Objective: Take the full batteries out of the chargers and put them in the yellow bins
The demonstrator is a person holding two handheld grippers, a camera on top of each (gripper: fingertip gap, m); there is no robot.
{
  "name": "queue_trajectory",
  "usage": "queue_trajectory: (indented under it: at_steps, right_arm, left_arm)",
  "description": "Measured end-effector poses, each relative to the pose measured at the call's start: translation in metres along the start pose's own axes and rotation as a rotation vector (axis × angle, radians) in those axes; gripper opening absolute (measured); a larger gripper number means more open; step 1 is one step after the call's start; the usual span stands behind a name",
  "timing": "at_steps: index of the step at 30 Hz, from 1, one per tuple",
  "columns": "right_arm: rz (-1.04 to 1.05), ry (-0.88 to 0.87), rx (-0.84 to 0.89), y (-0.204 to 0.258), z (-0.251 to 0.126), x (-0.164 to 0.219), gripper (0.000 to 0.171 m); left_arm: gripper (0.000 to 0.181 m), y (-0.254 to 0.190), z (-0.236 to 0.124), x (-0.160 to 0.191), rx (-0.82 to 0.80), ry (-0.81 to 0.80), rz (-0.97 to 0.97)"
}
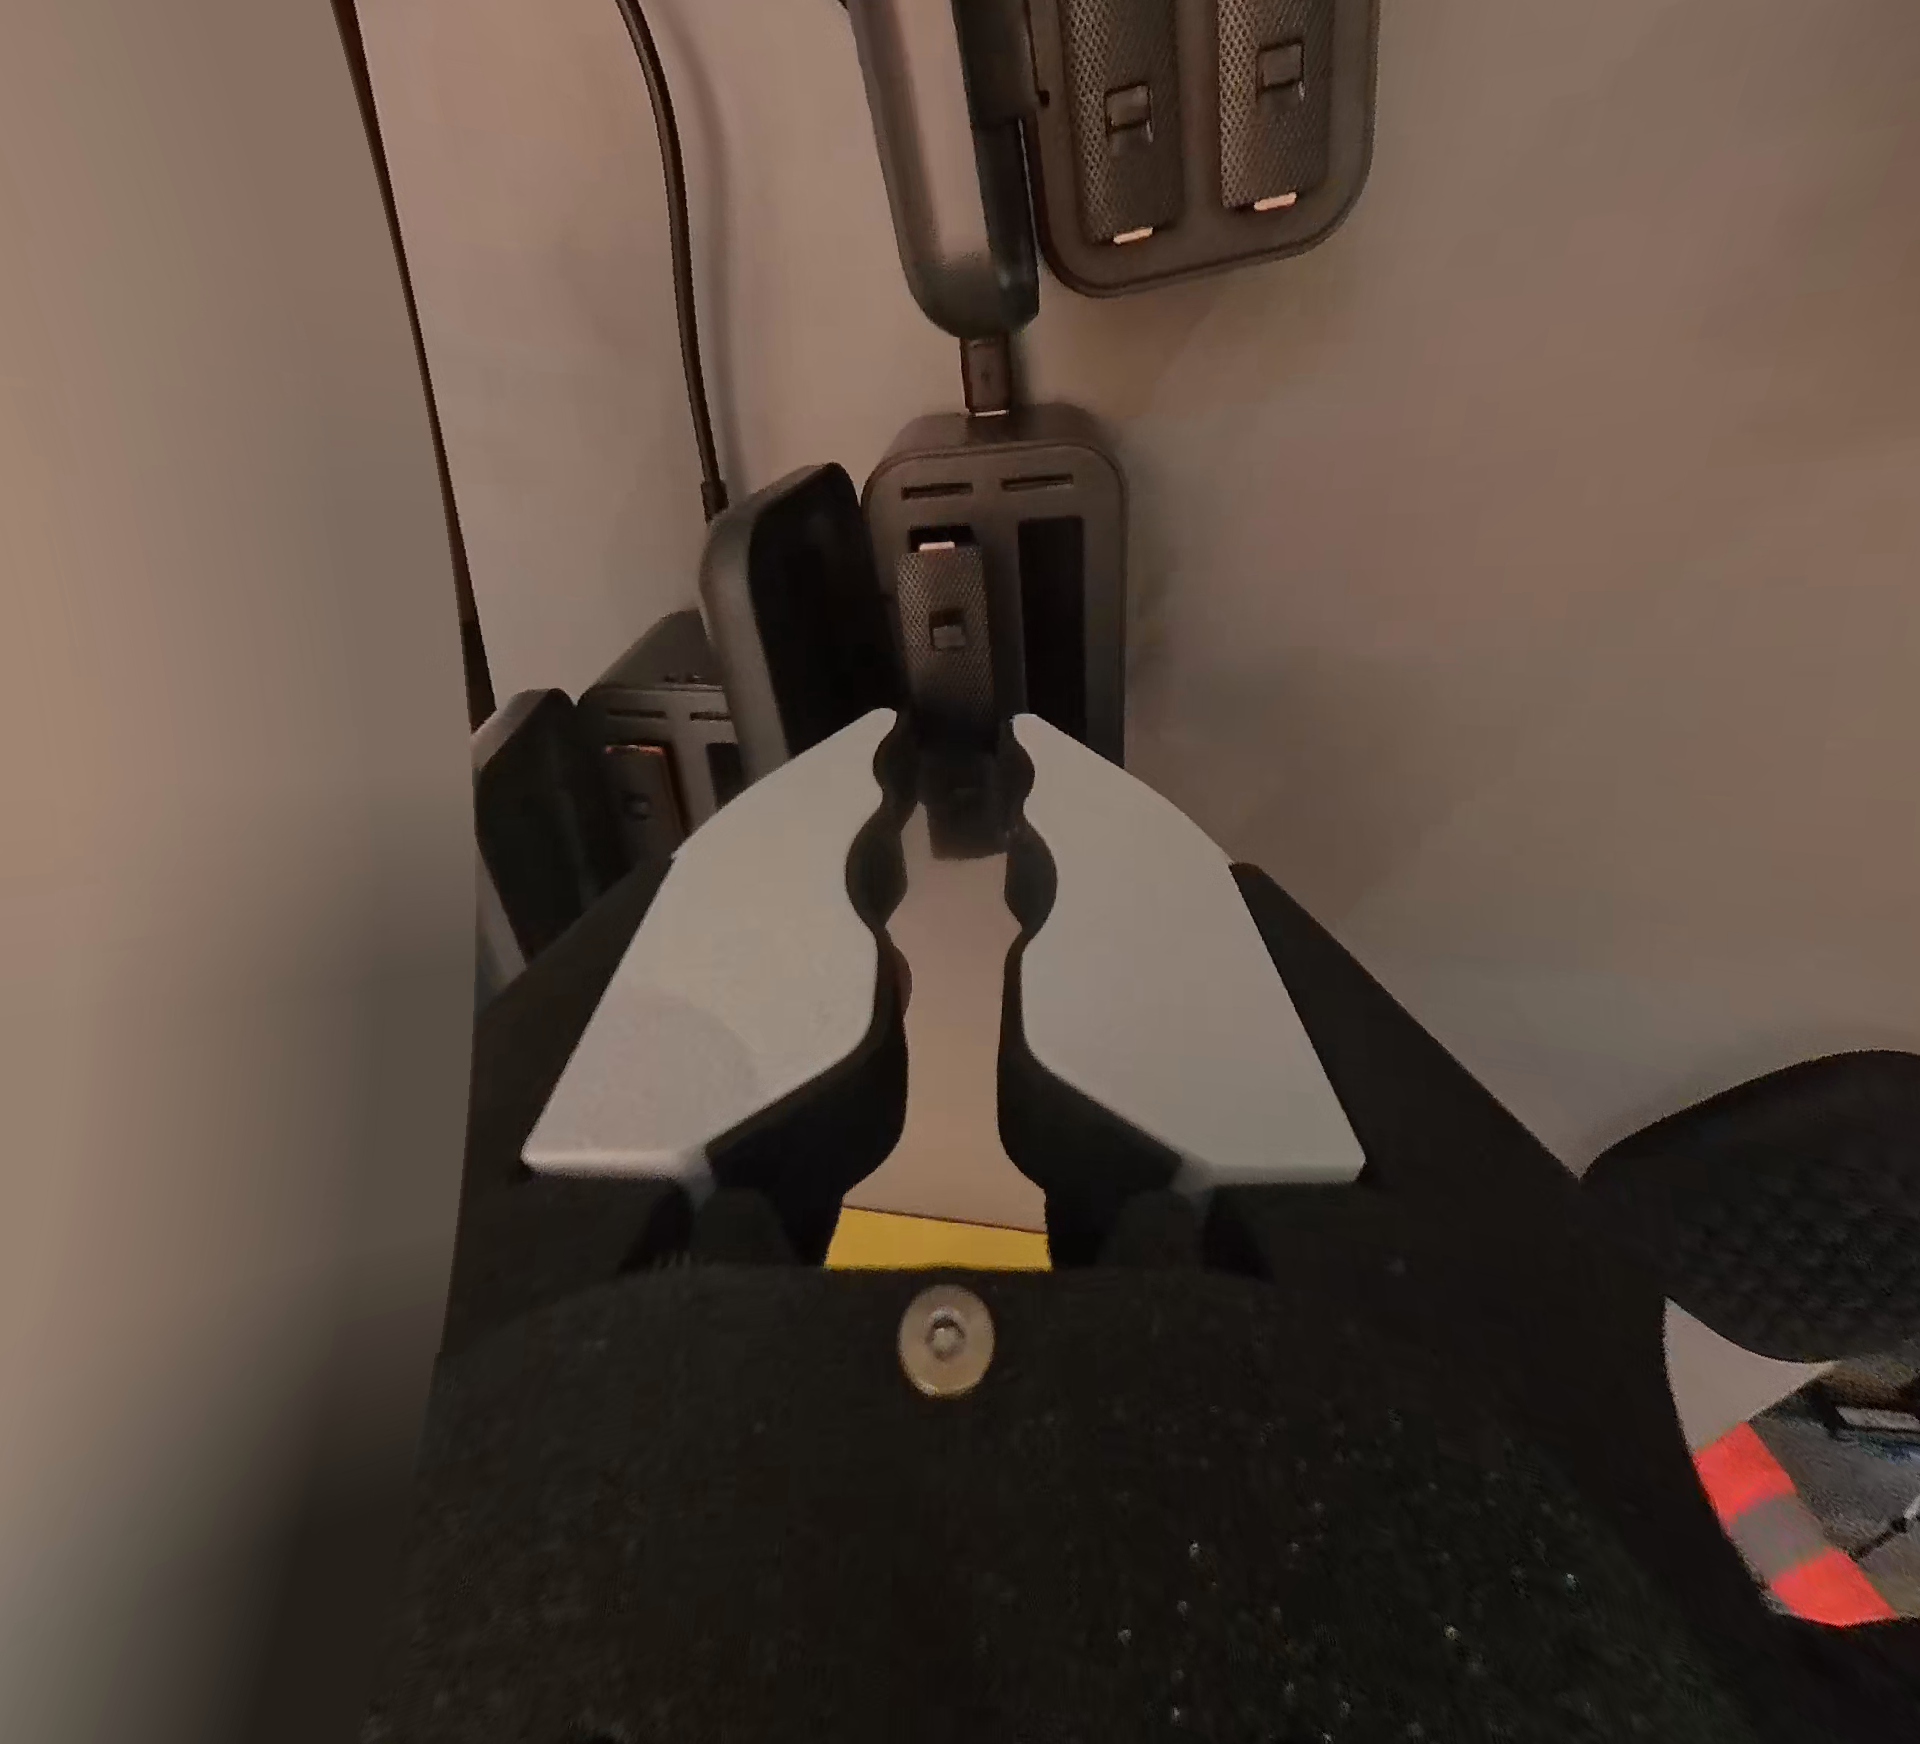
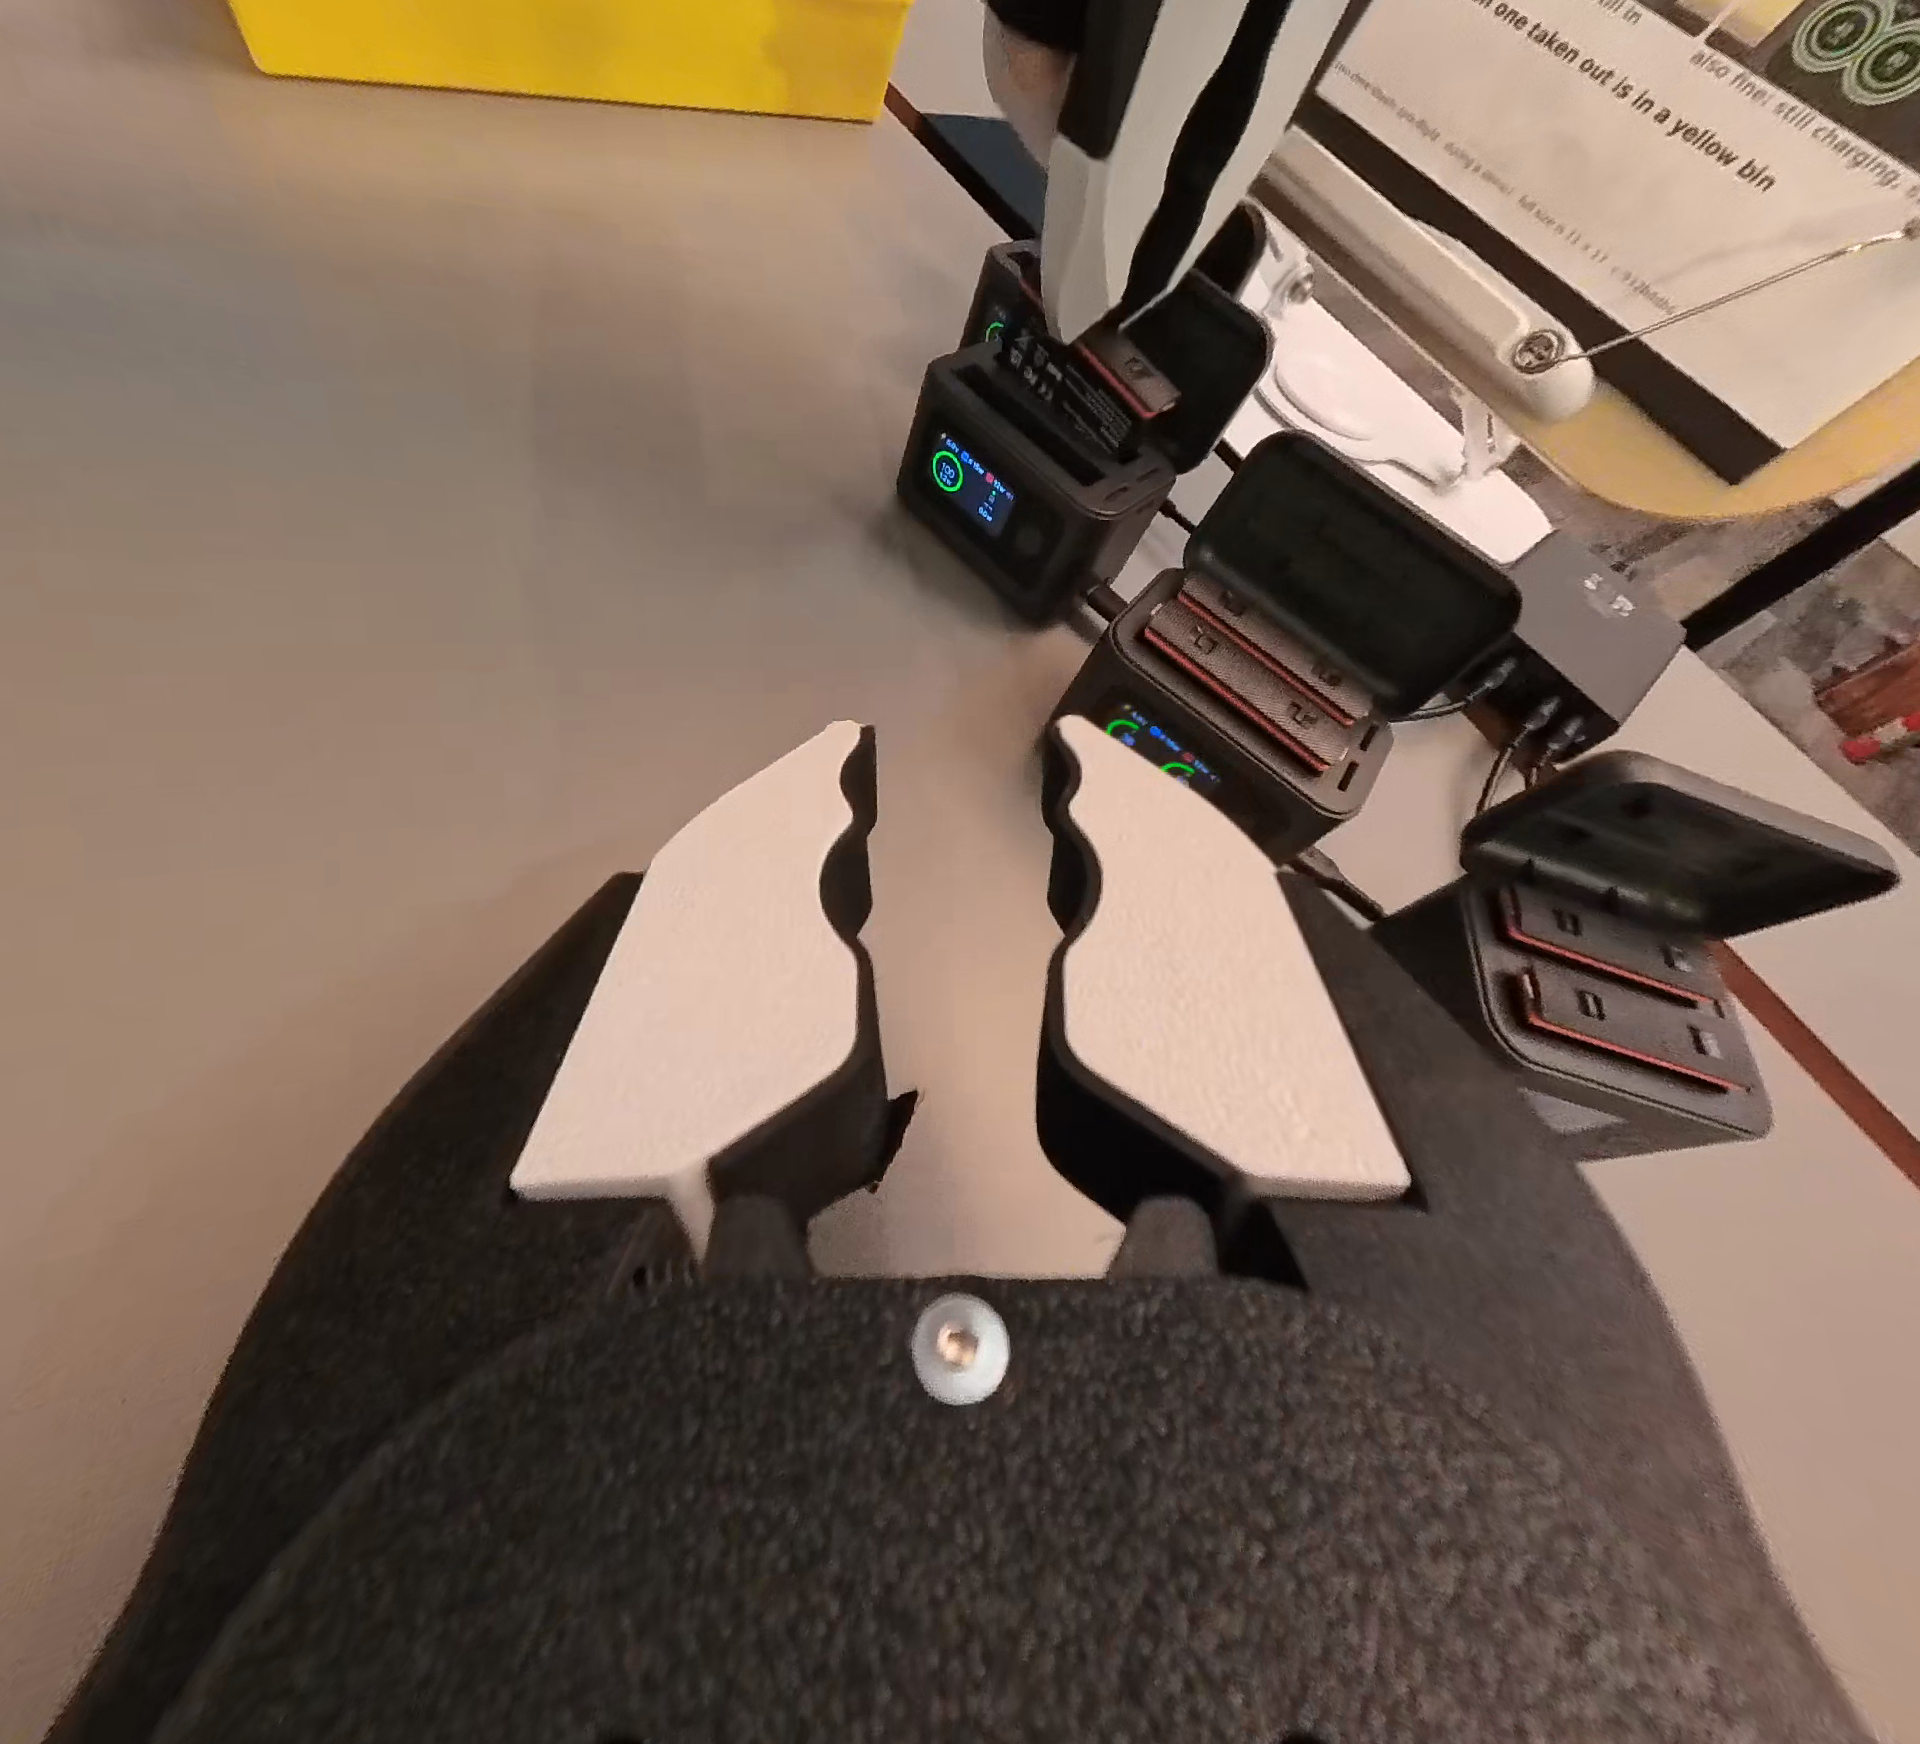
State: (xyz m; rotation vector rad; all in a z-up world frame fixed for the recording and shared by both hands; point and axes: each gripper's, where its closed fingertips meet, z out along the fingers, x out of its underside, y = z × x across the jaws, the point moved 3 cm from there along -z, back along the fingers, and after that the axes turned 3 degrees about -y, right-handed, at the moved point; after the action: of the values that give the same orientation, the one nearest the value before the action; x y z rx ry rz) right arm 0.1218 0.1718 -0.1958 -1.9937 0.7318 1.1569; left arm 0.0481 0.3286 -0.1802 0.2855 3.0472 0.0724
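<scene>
1. The left gripper (image 1: 948,764), white-fingered on a black textured body, points steeply down, its jaws pinched nearly together at the tips.
2. The matching right gripper (image 2: 961,764) hovers level, fingers parted.

Both grippers (image 1: 951,764) (image 2: 961,775) — white wavy-edged fingers, speckled black bodies, one silver screw.

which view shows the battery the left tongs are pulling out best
The left wrist view: the battery sits centred, pinched between the left tongs, half out of its charger. The right wrist view shows the same battery far off and small, tilted in the charger, its top hidden by the tongs.
</scene>
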Motion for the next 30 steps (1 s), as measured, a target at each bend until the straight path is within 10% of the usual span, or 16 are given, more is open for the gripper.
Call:
queue_trajectory:
  at_steps: [30]
  right_arm:
    - [0.029, -0.005, -0.021, 0.0, -0.004, 0.006, 0.029]
  left_arm:
    - [0.015, -0.022, 0.005, -0.006, 0.148, -0.301, -0.057]
